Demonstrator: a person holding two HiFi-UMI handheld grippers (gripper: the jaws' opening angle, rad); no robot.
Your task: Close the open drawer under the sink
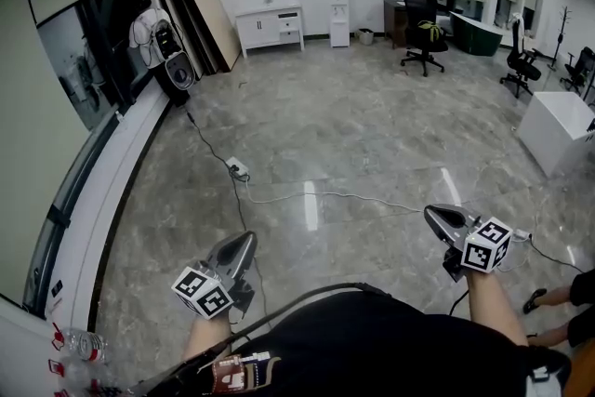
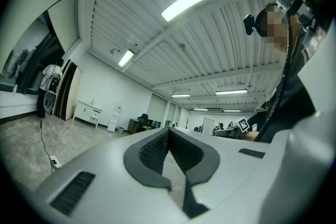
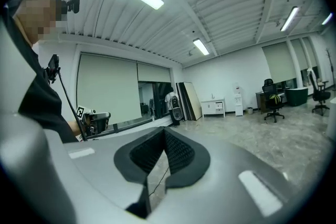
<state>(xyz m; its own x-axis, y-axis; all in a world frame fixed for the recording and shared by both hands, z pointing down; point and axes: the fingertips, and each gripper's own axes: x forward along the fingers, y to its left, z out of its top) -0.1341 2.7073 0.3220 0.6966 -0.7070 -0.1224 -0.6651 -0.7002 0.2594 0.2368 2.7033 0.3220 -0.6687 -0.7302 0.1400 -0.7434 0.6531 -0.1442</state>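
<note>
A white cabinet [image 1: 270,26] with a tap on top stands against the far wall. One drawer at its right end looks slightly pulled out, but it is too far off to be sure. It also shows small in the left gripper view, as the cabinet [image 2: 88,112], and in the right gripper view, as the cabinet [image 3: 214,107]. My left gripper [image 1: 245,241] and right gripper [image 1: 435,214] hover over the marble floor close to my body, far from the cabinet. Both are shut, with nothing between the left gripper's [image 2: 168,131] tips or the right gripper's [image 3: 164,131] tips.
A cable and power strip [image 1: 237,167] cross the floor ahead. A water dispenser [image 1: 338,9] stands right of the cabinet, with office chairs [image 1: 423,37] beyond. A white table [image 1: 558,130] is at the right; a speaker [image 1: 178,70], leaning boards [image 1: 200,14] and a person [image 1: 149,28] at the left.
</note>
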